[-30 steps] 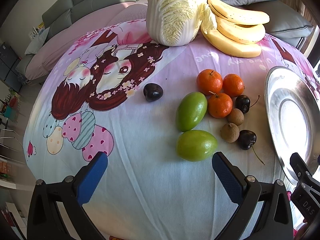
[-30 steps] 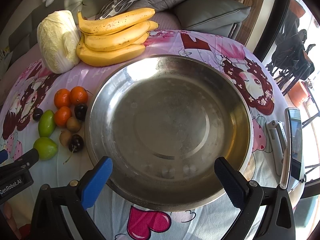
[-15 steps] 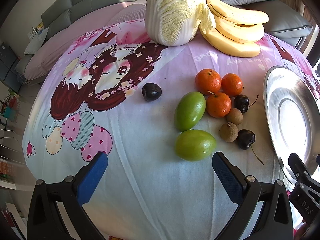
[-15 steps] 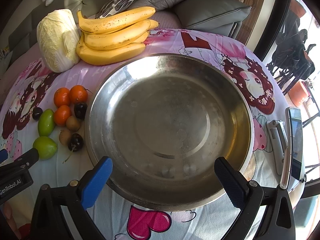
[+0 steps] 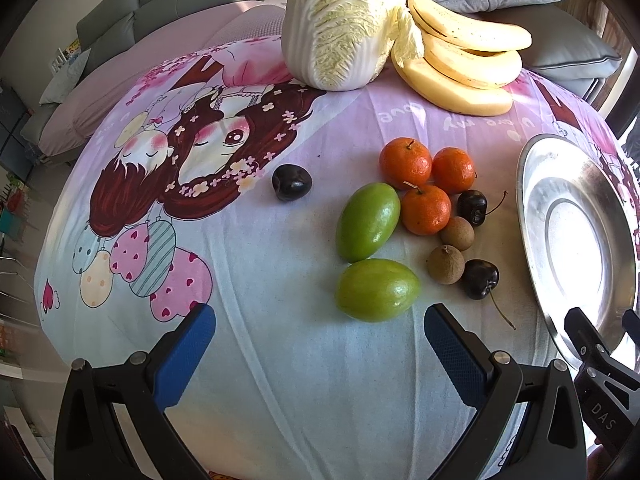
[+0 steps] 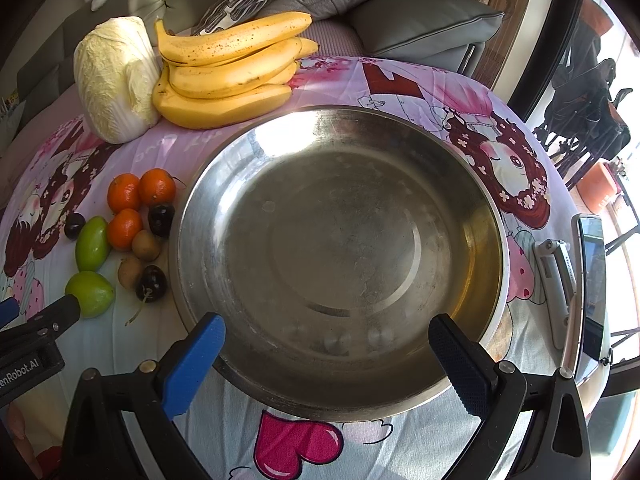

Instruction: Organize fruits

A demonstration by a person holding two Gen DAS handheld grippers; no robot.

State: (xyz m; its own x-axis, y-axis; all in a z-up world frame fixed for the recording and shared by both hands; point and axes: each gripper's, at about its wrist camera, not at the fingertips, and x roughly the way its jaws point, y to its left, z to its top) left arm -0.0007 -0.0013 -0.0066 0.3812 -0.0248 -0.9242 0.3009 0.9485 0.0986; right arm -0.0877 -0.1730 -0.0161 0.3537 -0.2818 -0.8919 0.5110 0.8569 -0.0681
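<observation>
Step in hand, as judged: first pick of a fruit for transfer to the metal basin, which holds nothing yet.

Left gripper: jaws spread wide, nothing between them, poised above the table just short of the near green fruit. Right gripper: jaws likewise spread and holding nothing, poised over the basin's near rim.

Fruit layout, left wrist view: far green fruit just beyond the near one; three mandarins clustered beside it; two brown longans and two stemmed cherries between the green fruit and the basin; one dark plum apart to the left. Bananas and cabbage at the far edge.

Recommended approach:
- Take the near green fruit first; closest and clear on its near side.
- Shift slightly right to centre the fruit between the jaws.
- Grip across the short axis, low on the body.
- Close gently; smooth, rounded skin likely to slip or bruise.
- Avoid nudging the longan and cherry to the right; both likely to roll.
- Lift straight, carry right, release low inside the basin.
</observation>
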